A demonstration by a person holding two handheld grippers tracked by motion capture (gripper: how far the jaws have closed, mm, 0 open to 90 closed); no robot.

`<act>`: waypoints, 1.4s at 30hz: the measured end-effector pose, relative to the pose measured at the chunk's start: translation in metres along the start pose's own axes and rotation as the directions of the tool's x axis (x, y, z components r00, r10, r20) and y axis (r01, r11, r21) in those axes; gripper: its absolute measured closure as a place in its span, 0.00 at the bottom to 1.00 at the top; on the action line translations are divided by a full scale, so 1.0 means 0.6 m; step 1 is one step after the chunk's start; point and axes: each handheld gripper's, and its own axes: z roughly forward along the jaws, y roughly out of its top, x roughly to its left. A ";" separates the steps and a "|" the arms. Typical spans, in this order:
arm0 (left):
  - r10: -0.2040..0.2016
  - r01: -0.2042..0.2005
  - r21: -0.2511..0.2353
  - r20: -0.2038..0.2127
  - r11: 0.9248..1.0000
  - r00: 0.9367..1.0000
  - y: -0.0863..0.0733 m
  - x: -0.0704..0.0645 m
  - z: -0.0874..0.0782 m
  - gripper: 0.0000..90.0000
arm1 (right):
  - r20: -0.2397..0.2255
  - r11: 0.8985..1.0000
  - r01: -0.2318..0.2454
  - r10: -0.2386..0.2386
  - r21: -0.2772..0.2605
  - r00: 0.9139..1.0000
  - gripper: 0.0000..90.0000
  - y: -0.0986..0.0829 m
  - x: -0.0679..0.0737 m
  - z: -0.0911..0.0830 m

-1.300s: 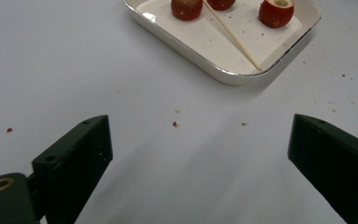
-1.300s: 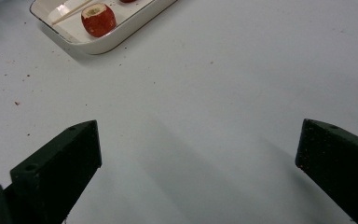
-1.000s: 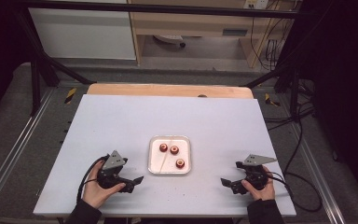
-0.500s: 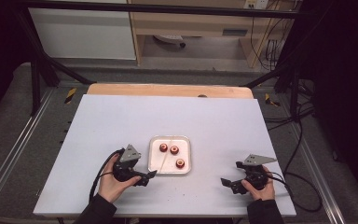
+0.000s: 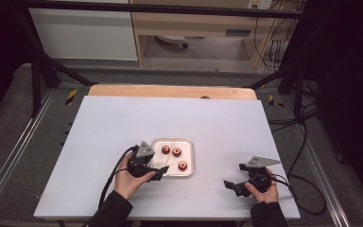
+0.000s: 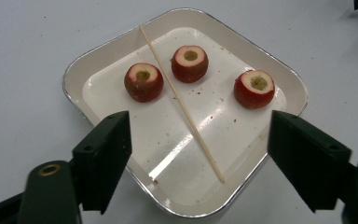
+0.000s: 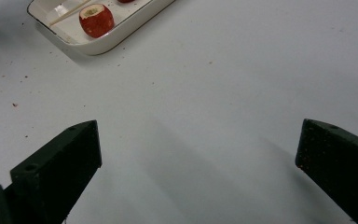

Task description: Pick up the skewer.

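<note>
Tabletop (image 5: 123,123): white, carries the tray.
Tray (image 6: 98,63): near the front edge, holds three fruits and a stick.
Left gripper (image 5: 159,174): at the tray's left rim, jaws wide apart, empty.
Right gripper (image 5: 230,185): well right of the tray, jaws wide apart, empty.
Fruits (image 6: 189,63): red, cored, in the tray's far half.
Stick (image 6: 182,103): flat across the tray, between two fruits.

We have moved our left gripper (image 5: 159,173) away from the table's near edge, rightward and forward, until its wide-apart jaws hang over the near left corner of the tray (image 5: 187,171).
</note>
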 end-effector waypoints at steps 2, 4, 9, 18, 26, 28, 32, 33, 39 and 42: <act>-0.001 0.001 0.006 0.002 1.000 1.000 0.002 -0.002 0.006 0.31 | 0.000 1.000 0.000 0.000 0.000 1.000 0.01 0.000 0.000 0.000; -0.004 0.004 0.011 -0.004 1.000 1.000 0.004 -0.004 0.011 0.34 | 0.001 1.000 0.007 -0.007 0.002 1.000 0.01 0.000 -0.001 0.001; -0.010 0.010 0.012 -0.024 1.000 1.000 0.011 -0.010 0.024 0.44 | -0.001 1.000 0.005 -0.005 0.005 1.000 0.01 -0.001 0.000 0.002; -0.021 0.024 0.039 -0.074 0.999 0.997 0.014 -0.018 0.051 0.64 | -0.001 1.000 0.006 -0.006 0.005 1.000 0.01 0.000 0.000 0.002; -0.031 0.036 0.047 -0.094 0.998 0.995 0.014 -0.023 0.061 0.74 | -0.001 1.000 0.009 -0.009 0.007 1.000 0.01 -0.001 0.000 0.002; -0.028 0.033 0.051 -0.102 0.998 0.994 0.015 -0.025 0.064 0.77 | -0.001 1.000 0.009 -0.009 0.007 1.000 0.01 -0.001 0.000 0.002; -0.015 0.024 0.067 -0.126 0.997 0.992 0.015 -0.028 0.068 0.80 | -0.002 1.000 0.009 -0.009 0.007 1.000 0.01 -0.001 0.000 0.002; -0.016 0.025 0.067 -0.131 0.997 0.991 0.015 -0.028 0.068 0.81 | -0.003 1.000 0.008 -0.008 0.007 1.000 0.01 0.000 0.000 0.002; -0.004 0.014 0.069 -0.139 0.998 0.990 0.014 -0.030 0.073 0.85 | -0.003 1.000 0.010 -0.010 0.007 1.000 0.01 -0.001 0.000 0.003; -0.012 0.022 0.071 -0.137 0.997 0.991 0.014 -0.029 0.075 0.86 | -0.003 1.000 0.010 -0.010 0.007 1.000 0.01 -0.001 0.000 0.002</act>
